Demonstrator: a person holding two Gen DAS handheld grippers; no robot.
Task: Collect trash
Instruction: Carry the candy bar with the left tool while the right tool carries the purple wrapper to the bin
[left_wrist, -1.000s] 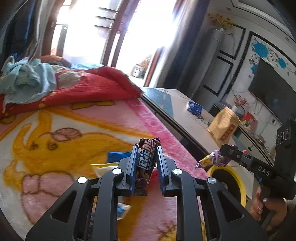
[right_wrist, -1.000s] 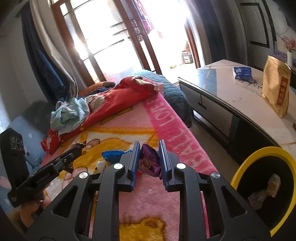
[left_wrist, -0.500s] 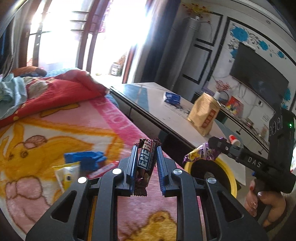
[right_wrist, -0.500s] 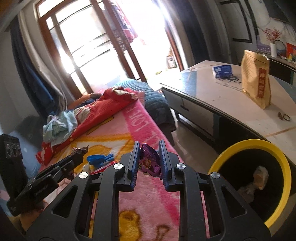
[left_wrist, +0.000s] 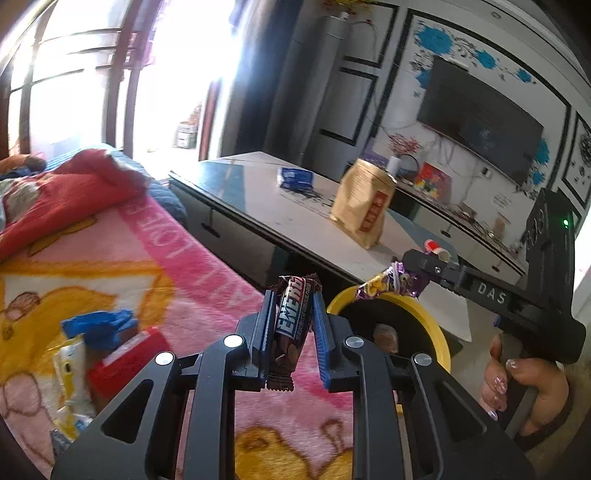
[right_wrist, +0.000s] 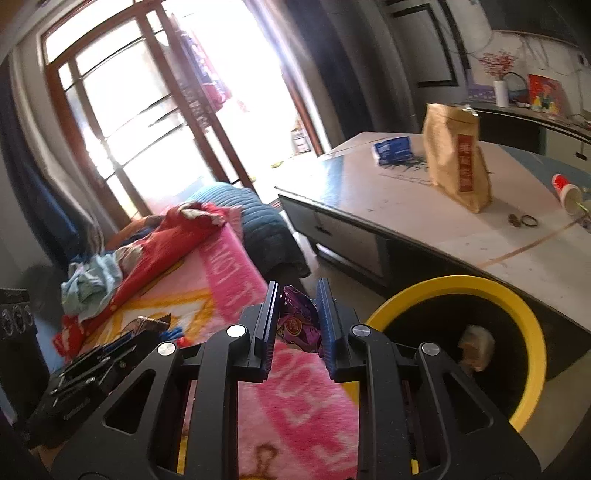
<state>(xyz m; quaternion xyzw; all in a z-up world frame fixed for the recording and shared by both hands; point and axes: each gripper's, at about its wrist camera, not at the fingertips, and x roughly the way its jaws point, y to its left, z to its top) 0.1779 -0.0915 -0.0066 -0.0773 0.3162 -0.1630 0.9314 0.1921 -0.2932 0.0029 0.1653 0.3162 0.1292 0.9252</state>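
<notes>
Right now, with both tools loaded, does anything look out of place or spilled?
Nothing spilled or damaged. The only things out of place are loose wrappers on the pink blanket: a blue wrapper, a red packet and a yellow-white packet. The brown bar wrapper and purple wrapper sit clamped.

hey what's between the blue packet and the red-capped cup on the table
The tan paper bag stands between the blue packet and the cup, in the right wrist view.

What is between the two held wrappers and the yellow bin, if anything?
Nothing visible blocks them. The left gripper holds the brown bar wrapper beside the bin's rim. The right gripper holds the purple wrapper, seen from the left view at the open bin's far rim. Only open air lies between.
</notes>
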